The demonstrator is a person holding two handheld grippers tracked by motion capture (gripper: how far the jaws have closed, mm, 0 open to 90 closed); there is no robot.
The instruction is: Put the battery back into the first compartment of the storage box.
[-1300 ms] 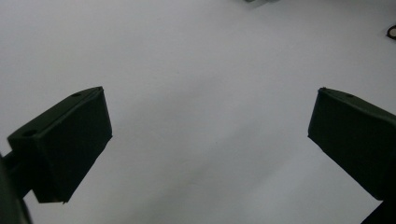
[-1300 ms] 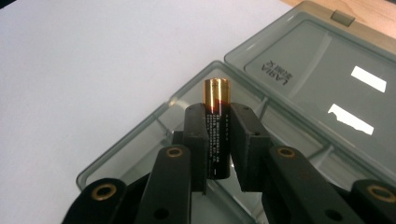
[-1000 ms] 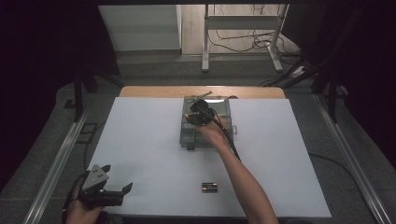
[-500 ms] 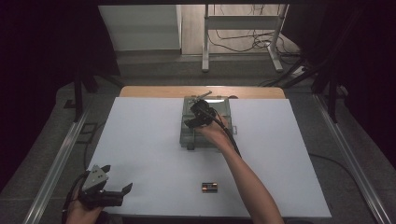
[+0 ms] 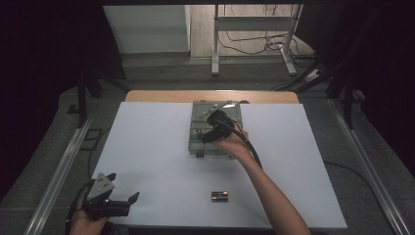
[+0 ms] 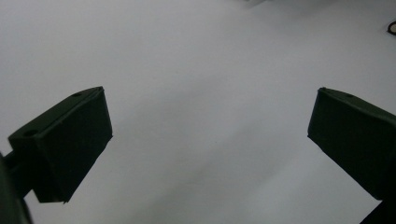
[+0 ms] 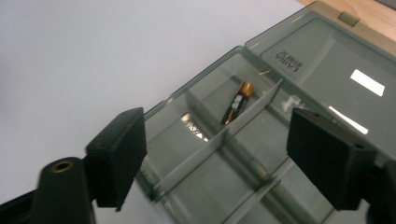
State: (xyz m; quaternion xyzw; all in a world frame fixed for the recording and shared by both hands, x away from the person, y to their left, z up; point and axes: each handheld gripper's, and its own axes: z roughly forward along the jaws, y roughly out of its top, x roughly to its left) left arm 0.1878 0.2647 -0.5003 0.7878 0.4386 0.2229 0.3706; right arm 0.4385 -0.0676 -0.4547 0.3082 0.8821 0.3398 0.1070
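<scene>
right gripper (image 5: 202,133) hovers over the smoky clear plastic compartment box (image 5: 195,147) at table centre-far, jaws spread wide w/ nothing between them; they have just been opening. in right gripper view (image 7: 215,154) the black pads stand apart above the box dividers, and a black-and-gold aa battery (image 7: 237,102) lies in a far compartment next to the hinged lid (image 7: 327,70), which lies open flat beyond it. battery is not touched by either pad. box sits on white table sheet (image 5: 147,147), lid end toward the wooden table edge (image 5: 161,96). second batch, small dark batteries w/ coloured ends (image 5: 220,196), lies on the sheet near the front edge, well apart from the box, beside the person's right forearm. left gripper (image 5: 128,200) held at front-left corner of the sheet, jaws open, nothing in them; left gripper view (image 6: 205,140) has both pads wide apart over bare white sheet.
</scene>
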